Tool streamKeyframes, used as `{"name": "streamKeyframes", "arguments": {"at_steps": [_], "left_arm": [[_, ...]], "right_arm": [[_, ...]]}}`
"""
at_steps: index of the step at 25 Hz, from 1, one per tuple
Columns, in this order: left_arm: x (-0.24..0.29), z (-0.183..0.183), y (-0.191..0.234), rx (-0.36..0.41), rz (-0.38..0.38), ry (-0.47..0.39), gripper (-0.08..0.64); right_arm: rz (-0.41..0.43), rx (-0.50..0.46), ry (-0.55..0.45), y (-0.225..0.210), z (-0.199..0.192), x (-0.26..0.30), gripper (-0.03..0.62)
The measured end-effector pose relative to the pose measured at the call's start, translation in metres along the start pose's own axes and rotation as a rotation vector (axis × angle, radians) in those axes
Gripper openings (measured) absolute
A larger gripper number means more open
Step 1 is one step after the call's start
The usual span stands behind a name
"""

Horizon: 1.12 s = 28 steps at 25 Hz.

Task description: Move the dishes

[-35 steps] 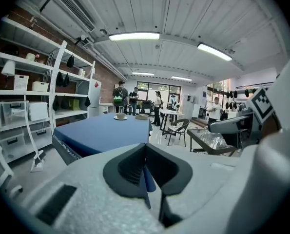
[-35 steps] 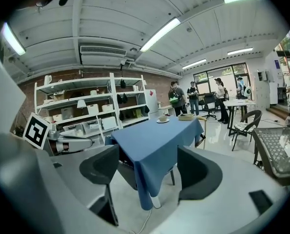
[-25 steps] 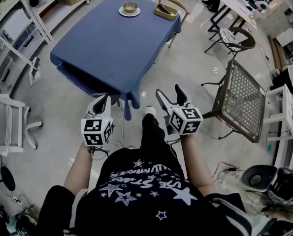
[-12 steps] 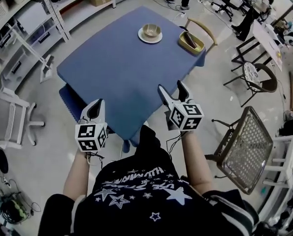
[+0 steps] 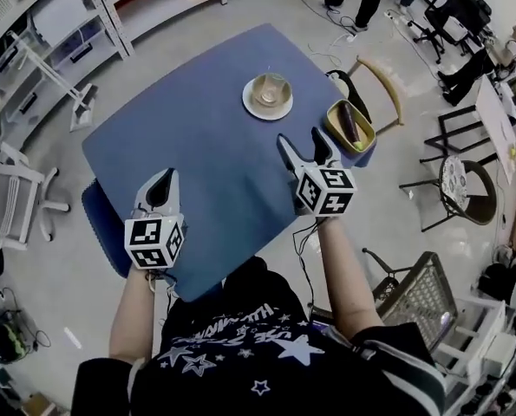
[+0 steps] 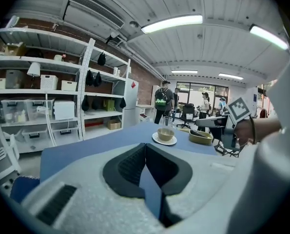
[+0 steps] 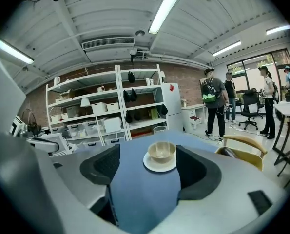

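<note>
A blue-clothed table (image 5: 197,146) carries a white plate (image 5: 268,104) with a tan bowl (image 5: 270,92) on it, and an olive oval dish (image 5: 349,126) with a dark item inside near the right edge. My left gripper (image 5: 163,183) hovers over the table's near edge, its pads together and nothing between them. My right gripper (image 5: 300,144) is open, empty, and a short way in front of the bowl. The right gripper view frames the bowl (image 7: 162,151) and plate (image 7: 159,166) between its jaws. In the left gripper view the bowl (image 6: 165,133) and dish (image 6: 201,137) are far ahead.
A wooden chair (image 5: 381,83) stands by the table's far right side, a blue seat (image 5: 101,224) at its near left corner. Shelving (image 5: 58,24) lines the left, with a white chair (image 5: 10,202) nearby. A mesh chair (image 5: 418,297) is behind my right arm. People stand at the back.
The table has come much closer in the head view; both grippers now reach over its near part, the right one close to the bowl. The jaws hold the same states.
</note>
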<state>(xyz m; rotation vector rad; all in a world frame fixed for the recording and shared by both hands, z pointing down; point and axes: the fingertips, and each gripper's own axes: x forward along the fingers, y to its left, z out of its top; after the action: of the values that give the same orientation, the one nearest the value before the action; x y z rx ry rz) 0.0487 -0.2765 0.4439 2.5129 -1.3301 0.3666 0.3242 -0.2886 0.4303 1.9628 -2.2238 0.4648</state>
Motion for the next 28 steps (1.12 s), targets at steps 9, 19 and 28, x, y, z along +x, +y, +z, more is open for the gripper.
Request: {"name": "streamKeyframes", "arguments": {"at_steps": [9, 19, 28], "left_arm": [[0.066, 0.023, 0.012, -0.034, 0.065, 0.018, 0.020], [0.109, 0.027, 0.023, -0.059, 0.088, 0.051, 0.020], [0.121, 0.007, 0.020, -0.104, 0.081, 0.092, 0.020]], "right_arm": [[0.048, -0.051, 0.040, -0.038, 0.016, 0.105, 0.322], [0.097, -0.121, 0.086, -0.042, 0.011, 0.182, 0.337], [0.085, -0.180, 0.095, -0.048, 0.003, 0.210, 0.281]]}}
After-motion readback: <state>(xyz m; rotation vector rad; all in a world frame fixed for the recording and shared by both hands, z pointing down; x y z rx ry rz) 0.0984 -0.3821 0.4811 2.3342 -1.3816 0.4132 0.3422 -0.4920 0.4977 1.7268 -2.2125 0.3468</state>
